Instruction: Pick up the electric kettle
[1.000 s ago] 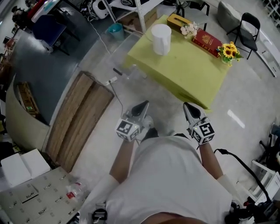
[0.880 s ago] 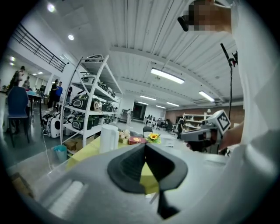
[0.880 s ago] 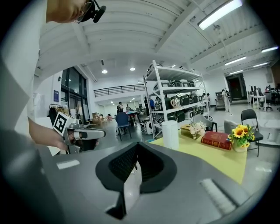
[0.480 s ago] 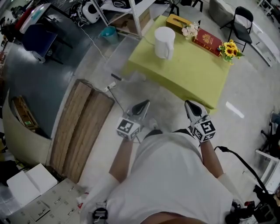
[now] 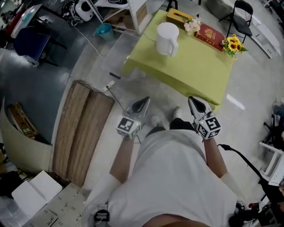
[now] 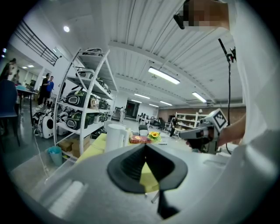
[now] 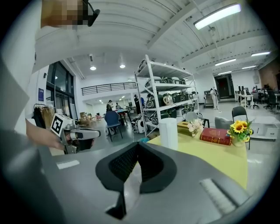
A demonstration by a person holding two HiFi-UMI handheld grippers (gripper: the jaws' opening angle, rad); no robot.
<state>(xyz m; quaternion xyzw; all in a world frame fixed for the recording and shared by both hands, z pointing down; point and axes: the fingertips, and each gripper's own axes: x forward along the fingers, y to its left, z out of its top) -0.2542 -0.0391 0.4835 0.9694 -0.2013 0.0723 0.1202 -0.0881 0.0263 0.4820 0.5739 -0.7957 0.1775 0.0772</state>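
The white electric kettle [image 5: 167, 39] stands upright near the far left corner of the yellow-green table [image 5: 195, 71]. It also shows in the left gripper view as the kettle [image 6: 116, 138] and in the right gripper view as the kettle [image 7: 168, 133], well beyond the jaws in both. My left gripper [image 5: 141, 105] and right gripper [image 5: 196, 105] are held side by side over the floor, short of the table's near edge, pointing toward it. Both are shut with nothing in them; the pads meet at the left gripper's tip [image 6: 145, 146] and at the right gripper's tip [image 7: 137, 144].
On the table lie a red book [image 5: 209, 34], sunflowers [image 5: 231, 44], white flowers [image 5: 192, 25] and a tissue box [image 5: 179, 16]. A folding chair [image 5: 239, 11] stands behind it. Wooden boards [image 5: 82, 124] lie on the floor at left, with a cable and a teal bucket [image 5: 104, 30] near a shelf rack.
The person has stepped toward the table, so its near edge is closer to both grippers. Both jaws stayed shut and empty.
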